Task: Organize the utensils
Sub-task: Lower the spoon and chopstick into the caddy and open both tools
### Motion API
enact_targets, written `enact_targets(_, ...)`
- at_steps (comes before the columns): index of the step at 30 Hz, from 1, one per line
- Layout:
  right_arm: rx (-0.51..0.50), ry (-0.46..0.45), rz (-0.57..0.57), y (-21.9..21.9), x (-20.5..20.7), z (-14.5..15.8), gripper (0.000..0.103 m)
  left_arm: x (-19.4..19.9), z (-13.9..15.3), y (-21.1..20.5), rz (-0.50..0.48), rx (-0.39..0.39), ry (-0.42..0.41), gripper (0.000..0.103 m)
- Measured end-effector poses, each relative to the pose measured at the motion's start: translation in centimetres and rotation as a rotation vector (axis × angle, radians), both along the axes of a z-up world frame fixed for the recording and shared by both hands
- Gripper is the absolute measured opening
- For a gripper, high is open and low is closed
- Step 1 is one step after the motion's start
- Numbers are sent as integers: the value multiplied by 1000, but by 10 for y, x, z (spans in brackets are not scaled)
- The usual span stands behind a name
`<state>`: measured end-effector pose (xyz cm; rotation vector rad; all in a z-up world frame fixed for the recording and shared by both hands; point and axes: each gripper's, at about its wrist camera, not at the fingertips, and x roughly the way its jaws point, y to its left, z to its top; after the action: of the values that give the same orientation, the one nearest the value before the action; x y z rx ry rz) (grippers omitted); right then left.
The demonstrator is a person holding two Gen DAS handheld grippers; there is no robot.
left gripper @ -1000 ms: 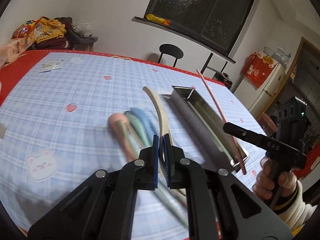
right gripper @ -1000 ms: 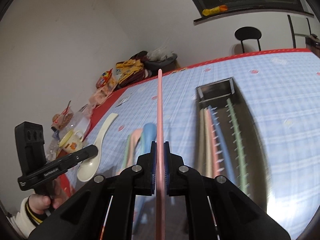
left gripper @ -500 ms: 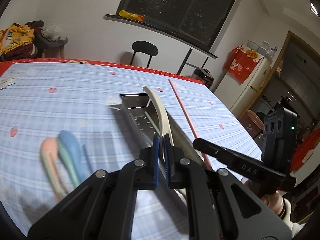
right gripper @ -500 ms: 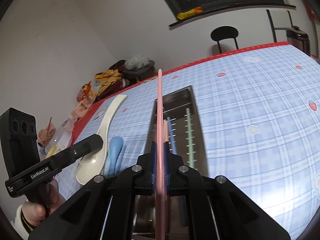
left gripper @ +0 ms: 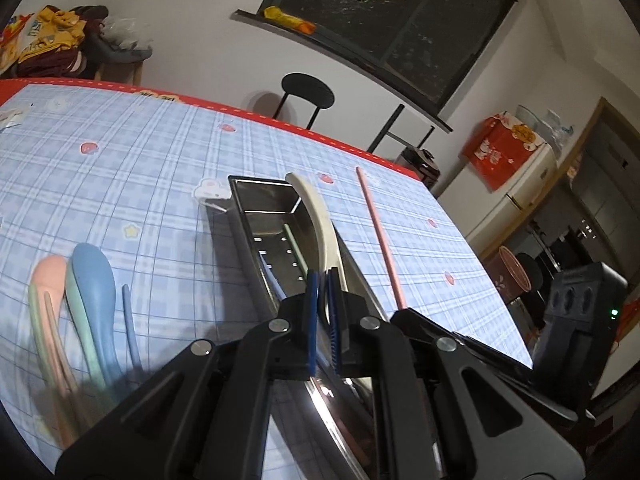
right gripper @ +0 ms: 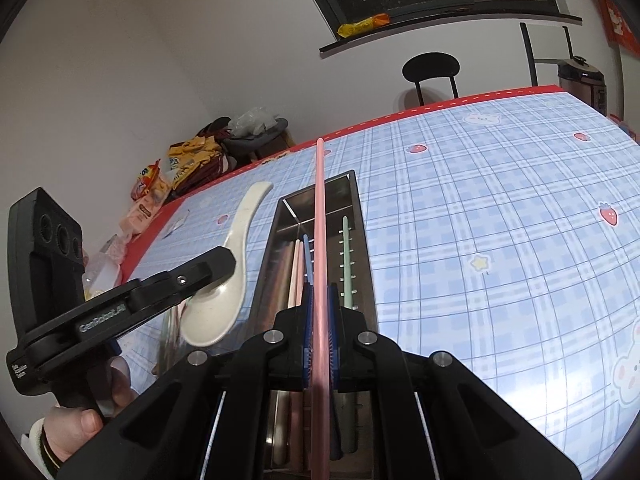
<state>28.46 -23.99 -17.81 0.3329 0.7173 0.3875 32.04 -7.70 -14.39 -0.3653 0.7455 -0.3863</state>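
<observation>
Above the metal tray (right gripper: 362, 240) on the checked tablecloth (right gripper: 500, 220), the right gripper (right gripper: 320, 320) is clamped on a pink chopstick (right gripper: 320, 216) pointing along the tray. The left gripper (left gripper: 323, 300) pinches a cream spoon (left gripper: 316, 216) over the tray's right wall. To the right the cloth lies bare; left of the tray lie blurred pink, green and blue spoons (left gripper: 92, 280). Chopsticks (right gripper: 298, 268) inside the tray are partly hidden by the fingers.

White walls, a dark window (left gripper: 392, 24), a black chair (left gripper: 307, 94).
</observation>
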Motion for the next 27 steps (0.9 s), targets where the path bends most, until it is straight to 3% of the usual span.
enact_targets(9, -31, 17, 9, 6, 3, -5, 7, 6, -14, -12, 24, 77, 12, 9)
enact_targets(24, -54, 29, 8, 8, 5, -8, 9, 4, -10, -6, 50, 116, -5, 9)
enact_targets(27, -50, 4, 9, 8, 1, -2, 22, 1, -7, 3, 65, 126, -7, 11)
